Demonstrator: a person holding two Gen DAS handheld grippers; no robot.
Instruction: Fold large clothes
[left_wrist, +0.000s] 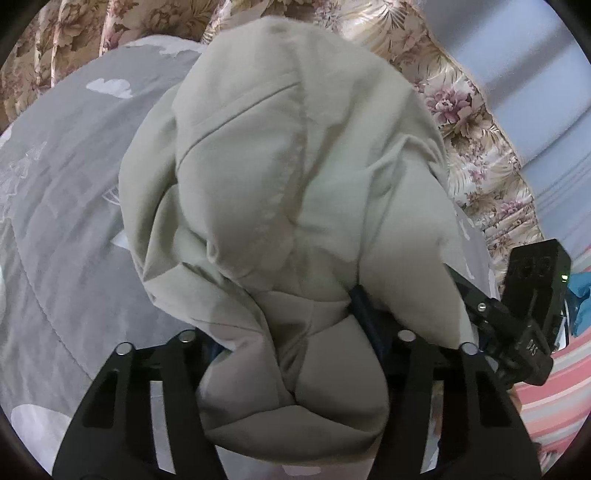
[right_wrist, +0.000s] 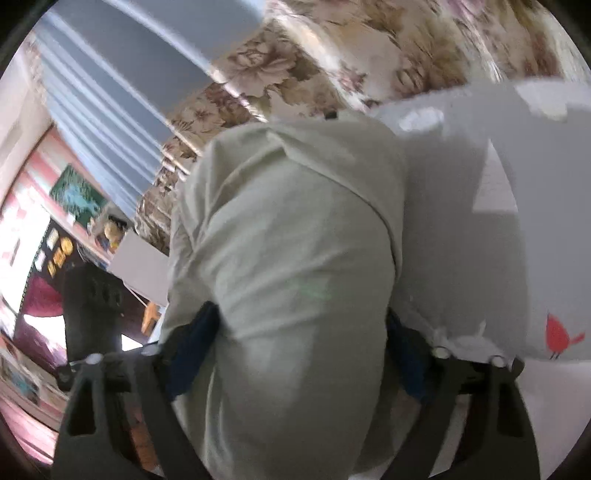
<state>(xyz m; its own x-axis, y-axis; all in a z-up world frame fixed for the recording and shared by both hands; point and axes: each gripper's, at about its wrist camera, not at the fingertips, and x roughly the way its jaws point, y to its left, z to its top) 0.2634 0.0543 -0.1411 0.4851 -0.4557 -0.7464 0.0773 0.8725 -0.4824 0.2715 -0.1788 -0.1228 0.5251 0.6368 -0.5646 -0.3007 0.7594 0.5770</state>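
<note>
Pale-green padded garment (left_wrist: 280, 192) is pinched by both left gripper (left_wrist: 295, 354) and right gripper (right_wrist: 299, 332), stretching straight ahead over the grey quilt (left_wrist: 62, 206).

The left gripper (left_wrist: 295, 354) points steeply downward, its 2 black fingers (left_wrist: 436, 373) spread on either side of a thick bunch of pale green fabric (left_wrist: 280, 192) that fills the gap; the dark blue pads press into the cloth on both sides. The right gripper (right_wrist: 303, 332) tilts down less steeply, and its 2 fingers (right_wrist: 192, 339) likewise clamp a wide roll of the same fabric between blue pads. The right gripper's body appears at the right edge of the left wrist view, just beside the left one.
</note>
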